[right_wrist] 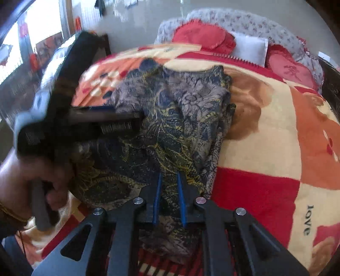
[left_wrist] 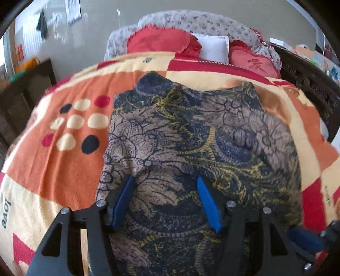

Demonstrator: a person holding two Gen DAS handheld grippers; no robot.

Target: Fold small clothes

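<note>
Dark floral cloth, grey, navy and yellow, lies spread on the orange, cream and red blanket of the bed, short of the red pillows. Over its near part the left gripper hangs with jaws apart, nothing pinched. At the cloth's near edge the right gripper is clamped on a bunched fold.

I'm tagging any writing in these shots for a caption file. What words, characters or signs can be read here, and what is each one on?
"love": printed in dark letters on the blanket, at; also at the left edge in the left wrist view.
A Chinese character on the red heart cushion: too blurred to read for certain.
Paper sheet on the wall: too blurred.
Small dark print at the blanket's right edge: unreadable.
</note>
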